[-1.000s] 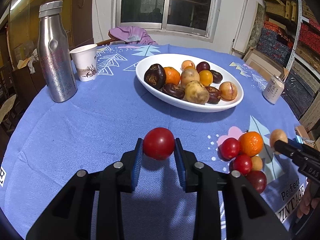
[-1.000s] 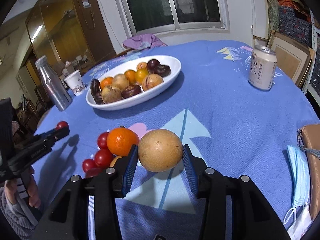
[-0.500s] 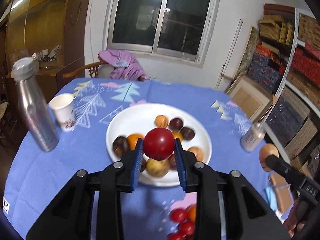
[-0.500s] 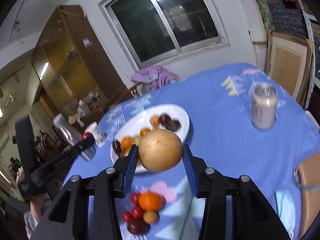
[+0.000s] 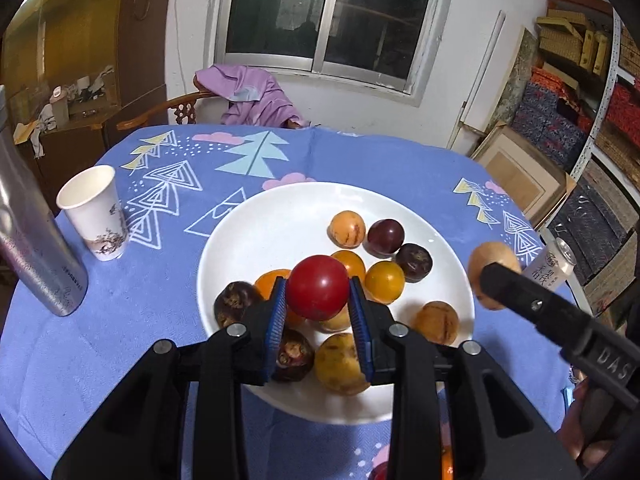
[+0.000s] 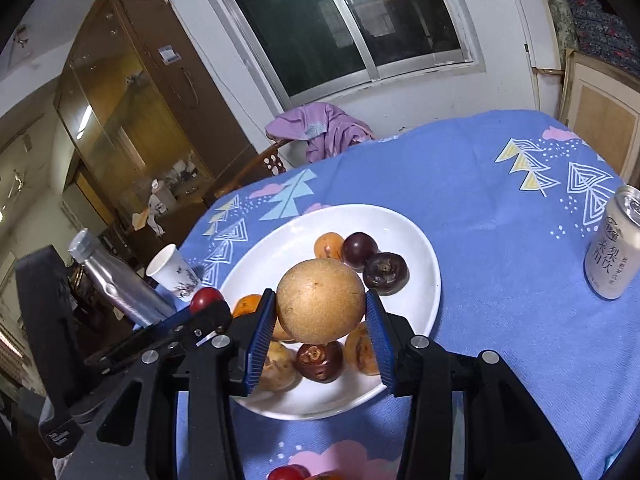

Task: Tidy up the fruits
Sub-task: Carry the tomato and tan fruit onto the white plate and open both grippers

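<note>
My left gripper (image 5: 318, 294) is shut on a red tomato (image 5: 317, 287) and hangs over the near half of the white oval plate (image 5: 280, 216). My right gripper (image 6: 320, 312) is shut on a round tan pear (image 6: 320, 300) above the same plate (image 6: 400, 232). The plate holds several fruits: orange, yellow, dark purple and brown ones. In the left wrist view the right gripper with its pear (image 5: 490, 268) shows at the right, beside the plate's rim. In the right wrist view the left gripper's tomato (image 6: 205, 299) shows at the left.
A steel bottle (image 5: 28, 240) and a paper cup (image 5: 96, 212) stand left of the plate. A drink can (image 6: 614, 246) stands to the right. A few loose fruits (image 6: 288, 472) lie on the blue cloth near the bottom edge. A chair with purple cloth (image 5: 248, 92) is behind the table.
Both grippers have risen and moved forward from the loose fruit pile to above the plate, each still holding its fruit.
</note>
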A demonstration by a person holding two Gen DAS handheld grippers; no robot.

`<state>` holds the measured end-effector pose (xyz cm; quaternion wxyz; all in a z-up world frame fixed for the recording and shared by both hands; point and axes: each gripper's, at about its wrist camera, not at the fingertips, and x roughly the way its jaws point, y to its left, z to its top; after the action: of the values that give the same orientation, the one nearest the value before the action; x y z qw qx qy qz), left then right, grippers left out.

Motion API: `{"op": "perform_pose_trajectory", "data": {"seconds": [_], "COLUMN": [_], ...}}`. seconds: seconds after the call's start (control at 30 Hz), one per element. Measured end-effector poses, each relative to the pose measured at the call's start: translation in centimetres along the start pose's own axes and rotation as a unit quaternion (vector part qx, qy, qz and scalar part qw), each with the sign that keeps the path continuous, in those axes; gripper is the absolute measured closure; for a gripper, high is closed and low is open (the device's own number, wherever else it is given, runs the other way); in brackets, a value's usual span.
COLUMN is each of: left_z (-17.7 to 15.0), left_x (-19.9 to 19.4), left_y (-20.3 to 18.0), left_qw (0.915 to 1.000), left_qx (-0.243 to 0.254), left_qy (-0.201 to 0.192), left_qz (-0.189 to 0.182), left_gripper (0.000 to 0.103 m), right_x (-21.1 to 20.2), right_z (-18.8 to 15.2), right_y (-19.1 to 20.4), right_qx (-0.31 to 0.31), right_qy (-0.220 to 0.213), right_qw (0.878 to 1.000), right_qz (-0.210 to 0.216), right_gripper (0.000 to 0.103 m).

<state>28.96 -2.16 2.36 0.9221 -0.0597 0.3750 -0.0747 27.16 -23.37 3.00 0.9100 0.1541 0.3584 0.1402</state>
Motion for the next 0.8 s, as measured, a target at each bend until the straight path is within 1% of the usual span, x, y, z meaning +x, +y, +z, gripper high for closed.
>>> {"op": "perform_pose_trajectory", "data": {"seconds": [0.1,0.17,0.3,0.47,0.6,0.8], "left_z": [0.2,0.5,1.1,2.6,3.2,3.3], "left_x": [1.1,2.0,3.5,5.0,6.5,8.4], "left_y": [-0.6,-0.6,0.4,1.5,1.5,1.4], "left_qw": [0.9999,1.0,0.9999,0.9998,0.9996,0.9993], "left_qx": [0.01,0.008,-0.001,-0.014,-0.013,-0.004], "left_qy": [0.0,0.002,0.012,0.013,0.025,0.038], "left_qz": [0.0,-0.002,0.001,0.004,-0.005,0.003], "left_gripper": [0.073,0.073,0.073,0.073,0.073,0.073], "right_x": [0.9,1.4,2.4,3.5,4.5,5.1], "right_z": [0.0,0.1,0.4,0.4,0.1,-0.1], "right_y": [-0.3,-0.6,-1.2,-1.8,-2.3,-2.2], "right_qx": [-0.003,-0.002,0.007,0.01,0.015,0.011], "right_qy": [0.004,0.007,0.01,0.015,0.026,0.03], "right_qw": [1.0,1.0,1.0,1.0,0.999,0.999], "right_qz": [-0.007,-0.011,-0.015,-0.018,-0.025,-0.032], "right_gripper": [0.057,0.057,0.057,0.057,0.057,0.057]}}
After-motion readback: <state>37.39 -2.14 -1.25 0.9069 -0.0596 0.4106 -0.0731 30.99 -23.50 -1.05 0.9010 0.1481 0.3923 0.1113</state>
